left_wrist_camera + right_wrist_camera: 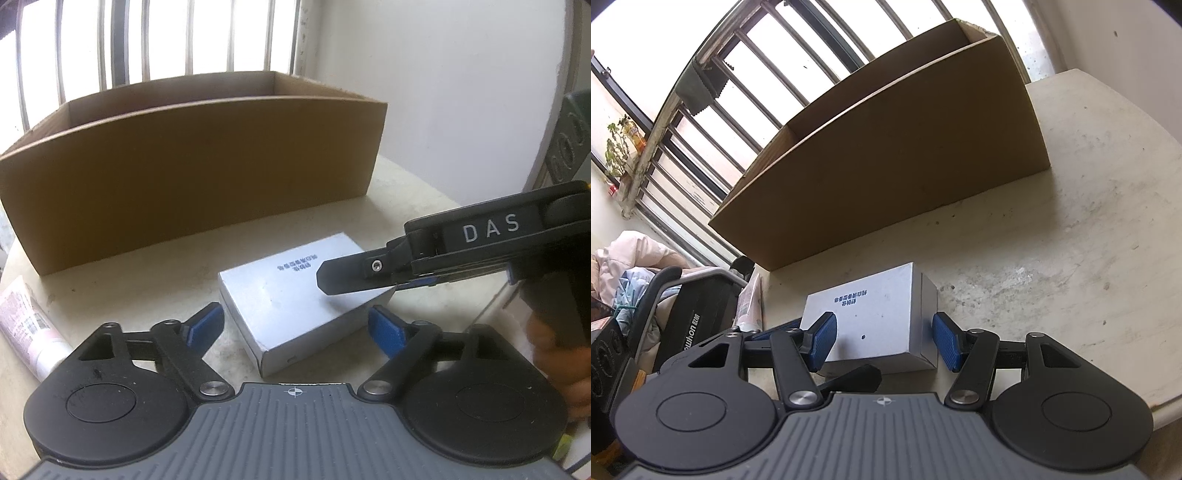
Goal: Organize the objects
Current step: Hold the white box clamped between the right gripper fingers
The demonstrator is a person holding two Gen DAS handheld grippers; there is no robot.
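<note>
Both pairs of fingers (297, 326) (886, 341) spread, silver box (295, 295) between them on the table (1052, 258), untouched

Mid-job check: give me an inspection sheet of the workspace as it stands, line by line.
Surface: pale table, scuffed and stained.
Job's things: silver box lies flat in front of the open cardboard box; the cardboard box's inside is out of view. A pink tube lies at the table's left edge.
Clutter: nothing seen on the table beyond these.
Grippers: left claw open, pads straddling the silver box's near end without touching. Right claw straddles the silver box; whether its pads touch cannot be told.
Cables: nothing seen.
Surroundings: barred window behind the cardboard box; bundled clothes and a black appliance beside the table.
</note>
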